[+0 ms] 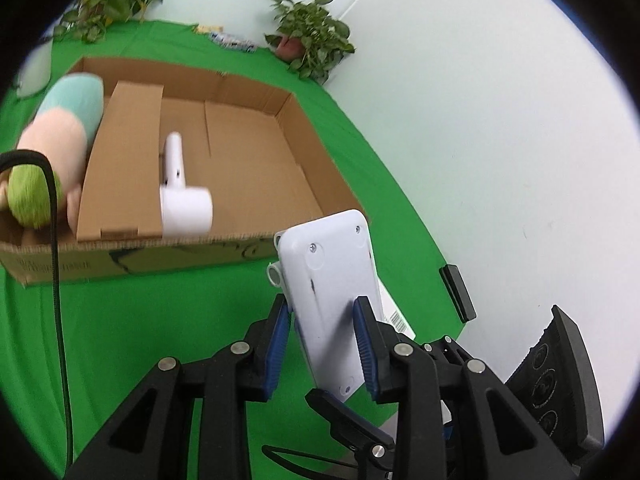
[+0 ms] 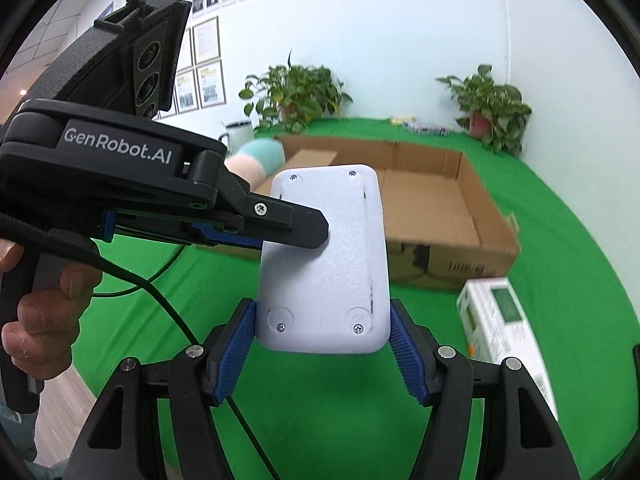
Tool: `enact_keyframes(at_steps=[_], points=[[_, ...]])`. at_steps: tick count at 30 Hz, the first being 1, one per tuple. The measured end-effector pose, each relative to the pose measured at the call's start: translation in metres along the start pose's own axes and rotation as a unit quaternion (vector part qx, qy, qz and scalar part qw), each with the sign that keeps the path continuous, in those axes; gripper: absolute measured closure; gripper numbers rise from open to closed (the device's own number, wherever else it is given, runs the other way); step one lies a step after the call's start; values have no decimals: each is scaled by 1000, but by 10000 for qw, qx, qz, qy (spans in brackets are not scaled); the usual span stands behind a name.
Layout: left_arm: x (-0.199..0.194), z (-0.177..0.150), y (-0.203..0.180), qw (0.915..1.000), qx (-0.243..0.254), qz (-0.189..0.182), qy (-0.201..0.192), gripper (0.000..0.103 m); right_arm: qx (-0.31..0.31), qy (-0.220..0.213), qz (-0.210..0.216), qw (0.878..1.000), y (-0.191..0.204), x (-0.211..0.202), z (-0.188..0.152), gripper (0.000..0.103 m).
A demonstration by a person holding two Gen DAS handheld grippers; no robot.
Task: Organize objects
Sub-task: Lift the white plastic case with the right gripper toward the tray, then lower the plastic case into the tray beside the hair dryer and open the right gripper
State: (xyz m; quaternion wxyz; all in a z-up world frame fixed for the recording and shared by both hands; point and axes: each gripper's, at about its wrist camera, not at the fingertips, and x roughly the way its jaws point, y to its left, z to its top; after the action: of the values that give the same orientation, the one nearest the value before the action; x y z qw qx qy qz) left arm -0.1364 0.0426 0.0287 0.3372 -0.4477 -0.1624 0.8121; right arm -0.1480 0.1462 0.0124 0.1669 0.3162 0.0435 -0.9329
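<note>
Green cloth covers the whole work surface under both of my grippers, with pale walls behind. Nearest me, at six o'clock in the right wrist view, my right gripper has its blue pads partly closed on the bottom edge of a white plastic device, gripping it across its width; the screwed back faces the camera. My left gripper is narrowed onto the same device across its thin sides, and from the right wrist it comes in from nine o'clock with one finger lying over the white face, a person's hand wrapped around its handle. So both pairs of fingers are clamped on the device, which is raised clear of the cloth. At four o'clock in the right view a white and green carton lies on the cloth. Farther out, at twelve o'clock, sits an open cardboard box, holding a white hair dryer and, toward nine o'clock, a plush toy. Beyond it, potted plants stand against the wall, with framed pictures toward eleven o'clock.
</note>
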Motion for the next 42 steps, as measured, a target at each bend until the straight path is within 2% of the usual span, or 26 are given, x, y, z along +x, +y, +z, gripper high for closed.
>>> enact_keyframes(at_steps=[3, 9, 20, 25, 29, 42], points=[[-12, 13, -9, 9997, 180, -8, -144, 72, -11, -194, -56, 9998, -4, -5, 16, 40], [-9, 45, -27, 9985, 483, 87, -249, 72, 79, -475, -136, 9987, -12, -10, 45, 40], [18, 124, -35, 9963, 767, 371, -68, 72, 467, -403, -121, 9980, -44, 16, 110, 40], [38, 150, -16, 9969, 627, 459, 82, 72, 685, -157, 81, 9975, -61, 42, 138, 40], [60, 154, 1, 9964, 525, 626, 245, 72, 812, 162, 235, 9963, -74, 71, 144, 40], [126, 144, 62, 9922, 124, 929, 821, 74, 1317, 1288, 743, 9801, -99, 168, 111, 40]])
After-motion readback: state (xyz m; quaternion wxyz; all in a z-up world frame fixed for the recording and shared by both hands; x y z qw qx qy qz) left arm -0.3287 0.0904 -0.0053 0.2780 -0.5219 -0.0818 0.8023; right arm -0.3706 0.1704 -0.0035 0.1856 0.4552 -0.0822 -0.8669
